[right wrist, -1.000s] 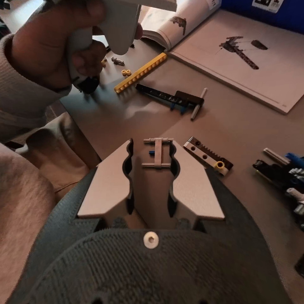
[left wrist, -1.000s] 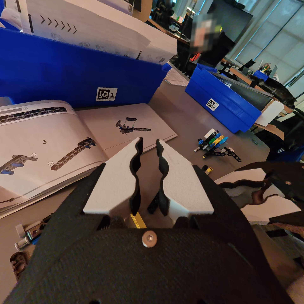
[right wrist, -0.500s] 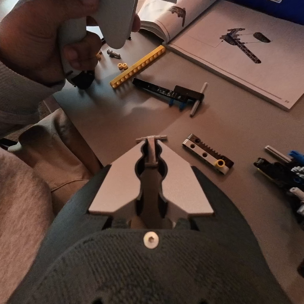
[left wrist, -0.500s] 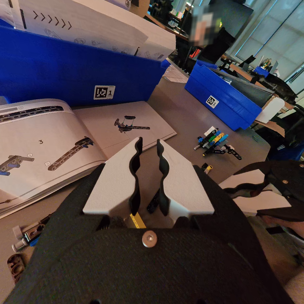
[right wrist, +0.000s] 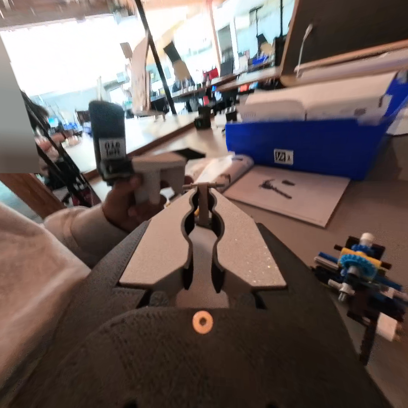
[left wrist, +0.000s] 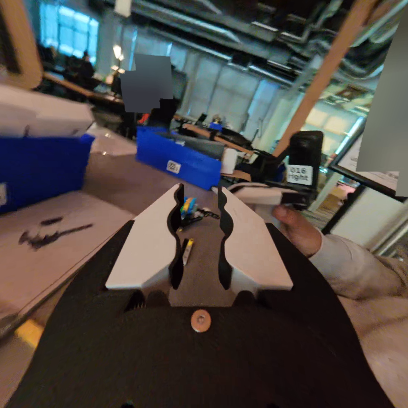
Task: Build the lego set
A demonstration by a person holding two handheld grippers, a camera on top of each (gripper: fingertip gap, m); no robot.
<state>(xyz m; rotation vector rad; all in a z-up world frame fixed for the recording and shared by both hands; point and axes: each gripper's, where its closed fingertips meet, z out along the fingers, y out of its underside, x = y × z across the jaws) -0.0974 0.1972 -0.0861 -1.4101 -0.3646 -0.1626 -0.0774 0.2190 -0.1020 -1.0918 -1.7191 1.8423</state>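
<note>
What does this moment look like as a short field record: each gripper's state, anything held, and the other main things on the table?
left gripper: open, holding nothing
right gripper: shut on a small grey H-shaped lego piece with thin cross pins, lifted off the table
grey table: bears everything below
multicoloured part-built lego assembly with a blue gear: on the table, right of the right gripper
open white instruction booklet: lying flat in front of the blue plastic bin
blue plastic bin: behind the booklet, holds white paper
</note>
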